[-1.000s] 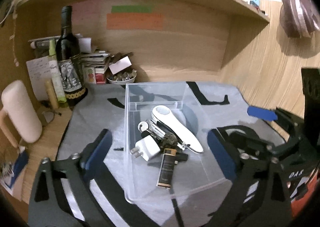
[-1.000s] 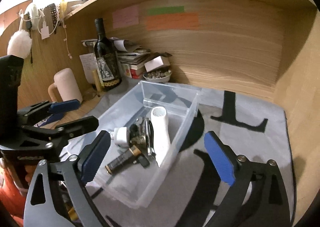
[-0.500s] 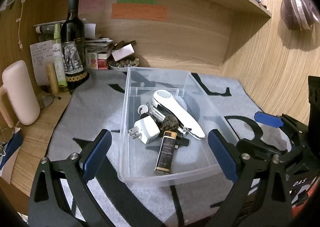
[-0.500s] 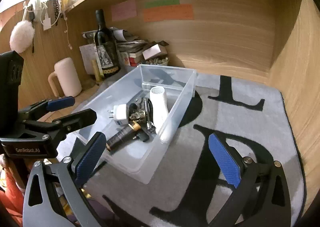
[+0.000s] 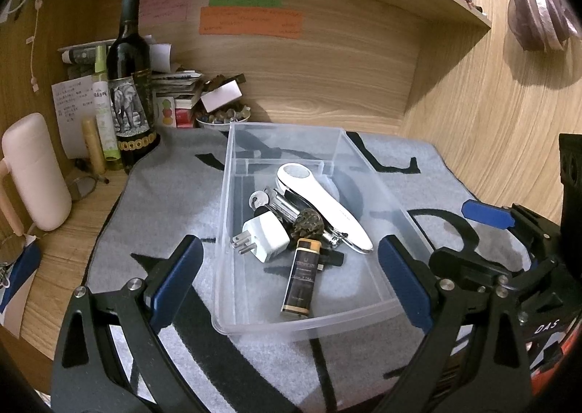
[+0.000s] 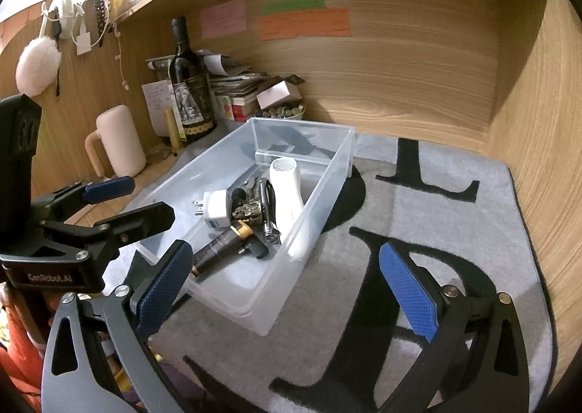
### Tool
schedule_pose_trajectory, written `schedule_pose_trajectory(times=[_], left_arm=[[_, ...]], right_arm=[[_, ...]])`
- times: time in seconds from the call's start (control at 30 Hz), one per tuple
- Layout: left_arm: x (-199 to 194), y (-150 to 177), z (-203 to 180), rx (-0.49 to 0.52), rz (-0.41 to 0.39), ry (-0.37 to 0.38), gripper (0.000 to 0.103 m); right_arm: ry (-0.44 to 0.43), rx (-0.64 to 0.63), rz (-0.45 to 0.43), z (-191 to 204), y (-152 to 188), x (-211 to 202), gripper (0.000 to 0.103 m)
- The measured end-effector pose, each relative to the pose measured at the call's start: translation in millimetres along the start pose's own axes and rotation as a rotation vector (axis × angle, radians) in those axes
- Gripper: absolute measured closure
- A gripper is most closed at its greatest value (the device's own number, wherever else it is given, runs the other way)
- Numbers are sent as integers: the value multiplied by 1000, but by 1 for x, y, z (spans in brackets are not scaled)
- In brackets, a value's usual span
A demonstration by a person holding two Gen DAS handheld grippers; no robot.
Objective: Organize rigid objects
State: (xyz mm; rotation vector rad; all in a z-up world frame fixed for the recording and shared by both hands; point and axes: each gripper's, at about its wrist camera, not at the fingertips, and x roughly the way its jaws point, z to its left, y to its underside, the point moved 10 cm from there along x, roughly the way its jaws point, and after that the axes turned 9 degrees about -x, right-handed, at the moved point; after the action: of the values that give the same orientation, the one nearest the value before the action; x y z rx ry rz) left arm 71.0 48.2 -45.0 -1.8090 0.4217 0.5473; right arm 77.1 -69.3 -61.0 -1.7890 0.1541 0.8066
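A clear plastic bin (image 5: 223, 216) (image 6: 320, 191) stands on a grey mat. In it lie a white handheld device (image 5: 316, 202) (image 6: 289, 187), a white plug adapter (image 5: 265, 236) (image 6: 216, 207), a black-and-gold lighter (image 5: 302, 276) (image 6: 220, 247), keys (image 5: 260, 199) and a dark metal tool (image 6: 267, 209). My left gripper (image 5: 289, 284) is open and empty, hovering above the bin's near end. My right gripper (image 6: 287, 291) is open and empty, above the bin's near corner and the mat. The left gripper also shows in the right wrist view (image 6: 120, 200).
A wine bottle (image 5: 129, 85), a pink mug (image 5: 34, 173), a stack of books (image 5: 174, 92) and a bowl of small stones (image 5: 223, 116) crowd the back left. Wooden walls close the back and right. The grey mat (image 6: 454, 231) has black letters.
Both grippers have pulled back and risen from the bin, so more of the mat and the bin's near end shows. The items in the bin have not moved.
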Motion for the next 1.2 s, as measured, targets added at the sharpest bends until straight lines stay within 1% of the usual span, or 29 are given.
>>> schedule_pose_trajectory(times=[1.2], left_arm=[[2,3,-4,0,9,13,5]], right_arm=[[1,13,-5,5,-4,0,0]])
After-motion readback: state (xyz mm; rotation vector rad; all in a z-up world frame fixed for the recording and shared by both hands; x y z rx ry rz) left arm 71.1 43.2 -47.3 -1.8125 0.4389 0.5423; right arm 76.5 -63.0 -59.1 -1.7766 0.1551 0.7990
